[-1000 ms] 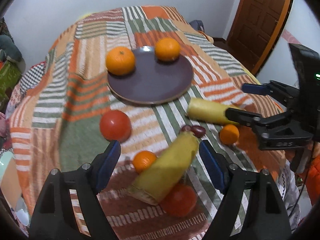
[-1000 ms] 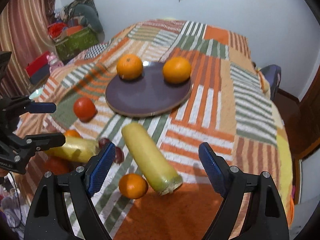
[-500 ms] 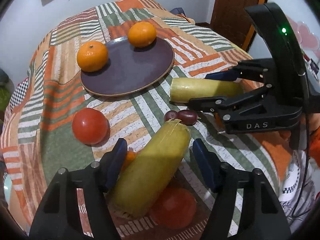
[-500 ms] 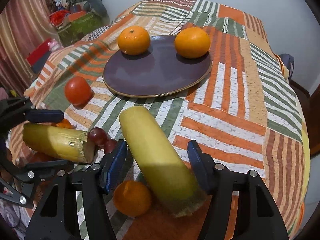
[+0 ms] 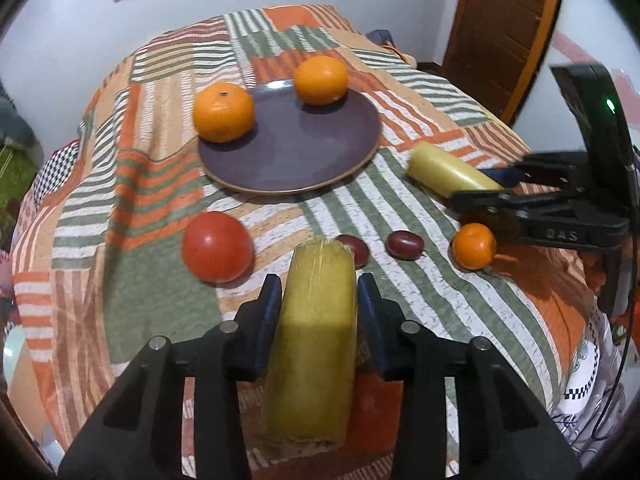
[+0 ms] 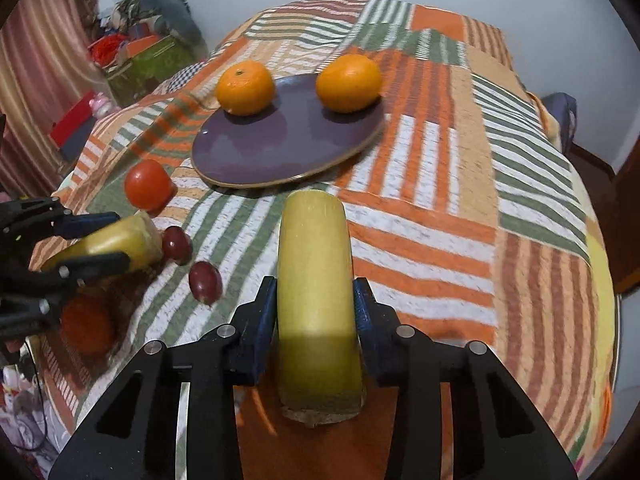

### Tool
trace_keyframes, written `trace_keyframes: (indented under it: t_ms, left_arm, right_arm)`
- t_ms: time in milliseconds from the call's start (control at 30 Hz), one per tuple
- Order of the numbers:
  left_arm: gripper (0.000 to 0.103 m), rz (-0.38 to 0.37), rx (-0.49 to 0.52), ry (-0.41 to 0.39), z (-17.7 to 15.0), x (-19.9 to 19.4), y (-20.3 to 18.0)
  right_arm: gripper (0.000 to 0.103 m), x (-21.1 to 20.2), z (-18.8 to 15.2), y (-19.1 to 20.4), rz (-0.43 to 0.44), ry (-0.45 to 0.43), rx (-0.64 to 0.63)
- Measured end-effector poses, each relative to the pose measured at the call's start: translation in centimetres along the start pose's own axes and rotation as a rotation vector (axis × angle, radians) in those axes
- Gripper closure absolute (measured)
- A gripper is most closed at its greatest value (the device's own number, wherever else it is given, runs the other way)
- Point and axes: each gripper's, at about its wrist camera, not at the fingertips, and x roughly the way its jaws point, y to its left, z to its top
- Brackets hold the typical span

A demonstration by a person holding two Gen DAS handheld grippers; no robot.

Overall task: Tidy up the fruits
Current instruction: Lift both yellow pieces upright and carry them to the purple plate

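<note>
Plate [image 5: 288, 148]: two oranges [image 5: 224, 111] set | left claw [image 5: 318, 312], right claw [image 6: 315, 312]: one yellow piece [image 5: 316, 320] clamped each | tomato [image 5: 217, 246], grapes [image 5: 404, 244], small orange [image 5: 474, 246] left on bed.

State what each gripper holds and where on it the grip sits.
The left gripper clamps one yellow banana piece across its middle, near the cut end. The right gripper clamps the other banana piece mid-length.
</note>
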Motion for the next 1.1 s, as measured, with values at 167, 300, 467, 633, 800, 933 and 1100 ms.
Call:
trace_keyframes:
  t_ms: [167,300,467,633,800,933,1100]
  left_arm:
    - [0.064,-0.003,-0.031,0.017,0.2,-0.1,0.6]
    - [0.064,-0.013,-0.016,0.065,0.5,0.8,0.2]
    - [0.064,0.001,0.01,0.095,0.5,2.1,-0.3]
    - [0.065,-0.003,0.025,0.104,0.8,2.6,-0.2]
    - [0.065,0.013,-0.012,0.065,1.0,1.5,0.3]
    - [0.066,0.028,-0.039,0.014,1.3,-0.7,1.1]
    - [0.066,0.045,-0.063,-0.061,1.9,-4.0,2.1]
  right_arm:
    - [0.068,-1.3,-0.8,0.1,-0.029,-0.008,0.004]
    - [0.068,-1.6,-1.0,0.3,-0.043,-0.008,-0.021]
    - [0.068,-0.4,-0.8,0.3,-0.051,0.021,-0.028]
    - [0.068,0.1,-0.4,-0.3,-0.022,0.02,-0.006]
    - [0.068,-0.3,-0.2,-0.4,-0.022,-0.006,0.013]
    - [0.068,-1.6,0.1,-0.3,-0.017,-0.049,0.026]
    - [0.068,-3.6,1.1,0.1,-0.027,-0.112,0.023]
